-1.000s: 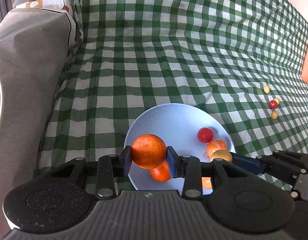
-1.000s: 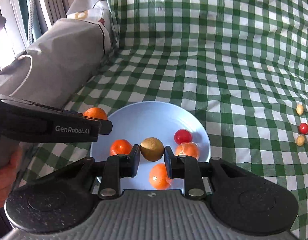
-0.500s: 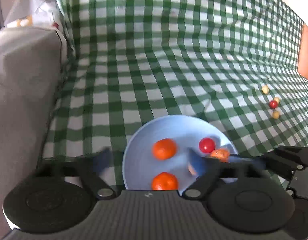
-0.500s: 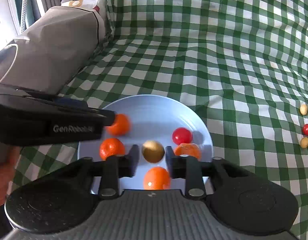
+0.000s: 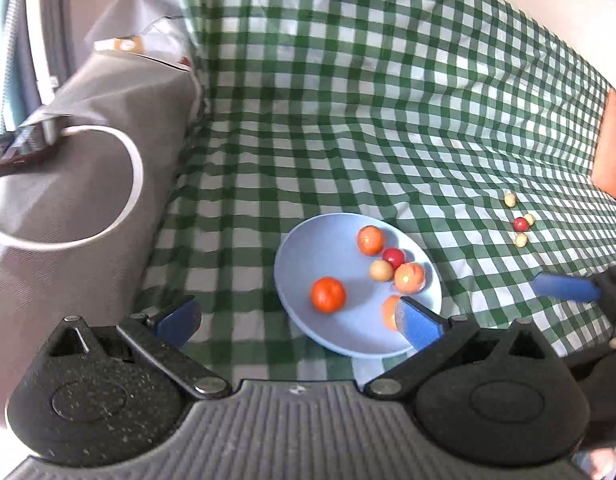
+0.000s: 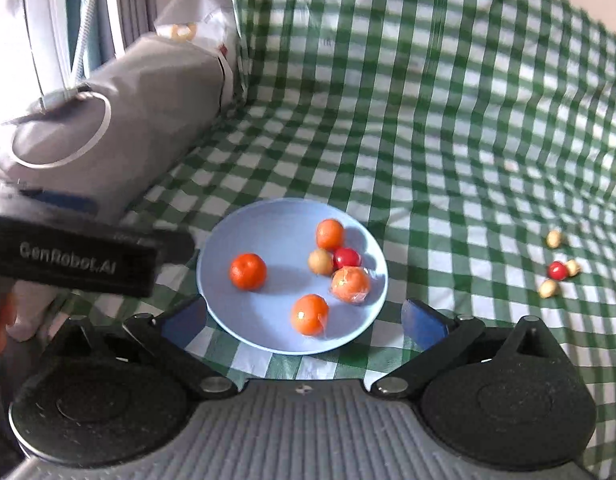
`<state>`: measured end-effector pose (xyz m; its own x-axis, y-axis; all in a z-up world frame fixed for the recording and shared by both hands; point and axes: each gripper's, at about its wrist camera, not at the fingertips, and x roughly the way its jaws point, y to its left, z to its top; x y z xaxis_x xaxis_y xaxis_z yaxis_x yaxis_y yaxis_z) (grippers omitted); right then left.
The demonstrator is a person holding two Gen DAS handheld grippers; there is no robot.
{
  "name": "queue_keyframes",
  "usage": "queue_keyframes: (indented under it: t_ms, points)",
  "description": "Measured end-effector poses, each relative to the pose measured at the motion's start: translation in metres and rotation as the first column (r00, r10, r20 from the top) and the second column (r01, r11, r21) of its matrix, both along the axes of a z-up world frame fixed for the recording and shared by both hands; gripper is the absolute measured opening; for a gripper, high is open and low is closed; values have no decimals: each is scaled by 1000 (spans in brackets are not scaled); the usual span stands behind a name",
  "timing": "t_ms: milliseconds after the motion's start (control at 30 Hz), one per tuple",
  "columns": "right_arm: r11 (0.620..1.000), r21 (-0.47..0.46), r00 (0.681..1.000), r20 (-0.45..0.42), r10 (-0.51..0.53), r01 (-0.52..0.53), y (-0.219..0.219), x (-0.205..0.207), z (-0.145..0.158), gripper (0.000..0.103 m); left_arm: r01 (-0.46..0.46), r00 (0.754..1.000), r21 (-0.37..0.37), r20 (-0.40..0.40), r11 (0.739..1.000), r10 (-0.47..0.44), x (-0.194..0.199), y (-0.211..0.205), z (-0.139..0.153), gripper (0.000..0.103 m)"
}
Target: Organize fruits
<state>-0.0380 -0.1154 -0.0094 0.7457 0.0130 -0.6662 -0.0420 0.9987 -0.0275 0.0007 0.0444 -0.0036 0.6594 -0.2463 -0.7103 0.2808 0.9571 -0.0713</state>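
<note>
A pale blue plate (image 5: 308, 248) (image 6: 267, 232) lies on the green checked cloth. It holds several oranges (image 6: 247, 271), one of them in clear wrap (image 6: 350, 283), a tan round fruit (image 6: 320, 262) and a red one (image 6: 346, 257). My left gripper (image 5: 297, 320) hangs open above the plate's near rim with nothing between its fingers. My right gripper (image 6: 303, 320) is back from the plate, its jaws opening wide and holding nothing. Small tan fruits (image 6: 554, 239) and a small red fruit (image 6: 556, 270) lie on the cloth to the right.
A grey zipped bag (image 5: 87, 184) stands along the left side, with a white printed bag (image 5: 147, 36) behind it. An orange object (image 5: 612, 160) shows at the right edge. The left gripper's black body (image 6: 79, 256) crosses the right wrist view at the left.
The left gripper let go of the orange and the right gripper let go of the tan fruit; both fruits now lie on the plate. Both grippers opened wide and drew back and up.
</note>
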Motion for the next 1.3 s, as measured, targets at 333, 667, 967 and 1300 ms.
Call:
queue_keyframes:
  t_ms: [333, 667, 967, 1300]
  points:
    - [998, 28, 995, 77, -61, 59, 2, -46, 28, 102, -42, 993, 33, 115, 999, 38, -51, 9, 40, 103]
    - [995, 41, 983, 157, -92, 86, -4, -89, 43, 102, -67, 989, 7, 133, 998, 66, -78, 14, 62, 103]
    - [990, 73, 970, 204, -129, 117, -13, -102, 49, 102, -85, 983, -10, 163, 996, 85, -88, 13, 72, 103]
    - [986, 108, 962, 228, -150, 128, -21, -103, 57, 102, -108, 983, -20, 146, 994, 110, -85, 15, 72, 103]
